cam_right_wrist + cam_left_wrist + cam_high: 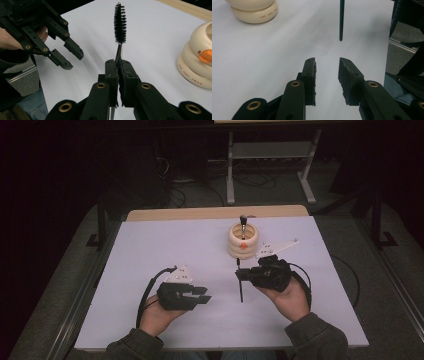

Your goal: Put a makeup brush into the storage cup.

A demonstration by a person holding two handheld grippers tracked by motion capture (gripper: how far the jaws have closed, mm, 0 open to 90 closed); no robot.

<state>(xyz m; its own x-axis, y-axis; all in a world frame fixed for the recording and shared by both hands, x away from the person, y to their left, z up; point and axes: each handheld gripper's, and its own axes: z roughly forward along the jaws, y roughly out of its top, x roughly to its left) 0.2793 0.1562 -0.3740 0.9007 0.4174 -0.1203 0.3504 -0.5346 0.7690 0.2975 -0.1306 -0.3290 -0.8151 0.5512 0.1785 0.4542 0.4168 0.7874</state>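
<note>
Right tool (119,65) clamped on a thin black brush (120,22) held above the white worktop (150,250); left tool (327,63) parted, empty. Keep the brush steady — grip the handle squarely. The cream ringed holder (242,241) contains 1 dark-handled utensil (243,225).

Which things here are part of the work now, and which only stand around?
In use:
- black brush, clamped in the right gripper
- cream ringed holder with another brush in it
- left gripper, open

Standing around:
- metal frame on the floor behind the table
</note>
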